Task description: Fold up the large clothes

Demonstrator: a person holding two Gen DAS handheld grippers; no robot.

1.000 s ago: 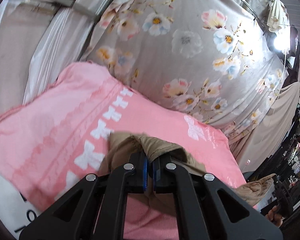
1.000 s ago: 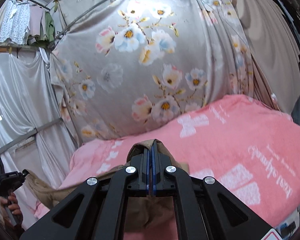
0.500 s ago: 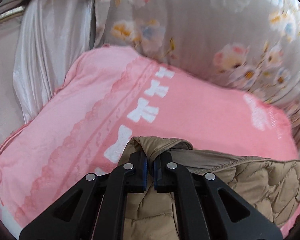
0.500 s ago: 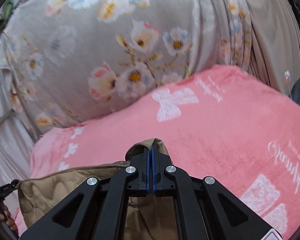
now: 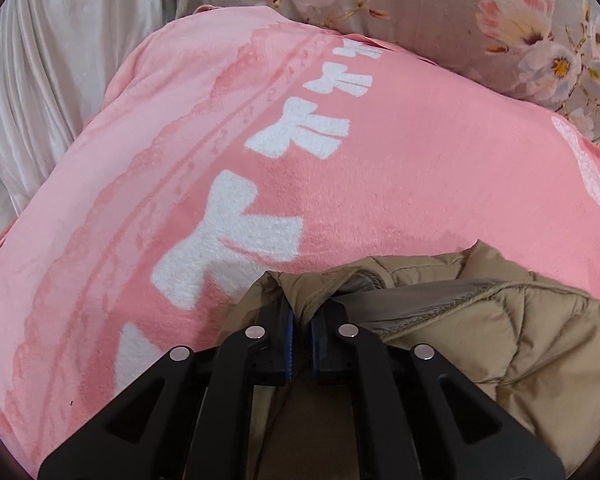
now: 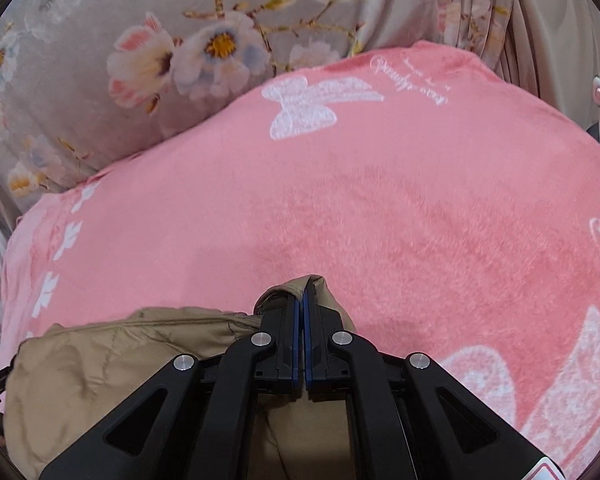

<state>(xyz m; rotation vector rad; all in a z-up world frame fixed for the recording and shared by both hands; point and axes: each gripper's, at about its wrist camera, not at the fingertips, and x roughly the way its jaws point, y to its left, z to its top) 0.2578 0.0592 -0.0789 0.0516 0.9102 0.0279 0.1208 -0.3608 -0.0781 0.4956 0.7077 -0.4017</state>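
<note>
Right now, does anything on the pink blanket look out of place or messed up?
Nothing stands out. The tan quilted jacket is bunched where the left gripper and right gripper pinch it, over the pink blanket.

surface: pink blanket (image 5: 400, 184) with white bow and butterfly prints | on it: tan quilted jacket (image 5: 532, 344), near edge

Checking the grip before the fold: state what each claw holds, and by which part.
Both hold the tan quilted jacket: the left claw pinches a bunched edge fold, the right claw another edge fold.
</note>
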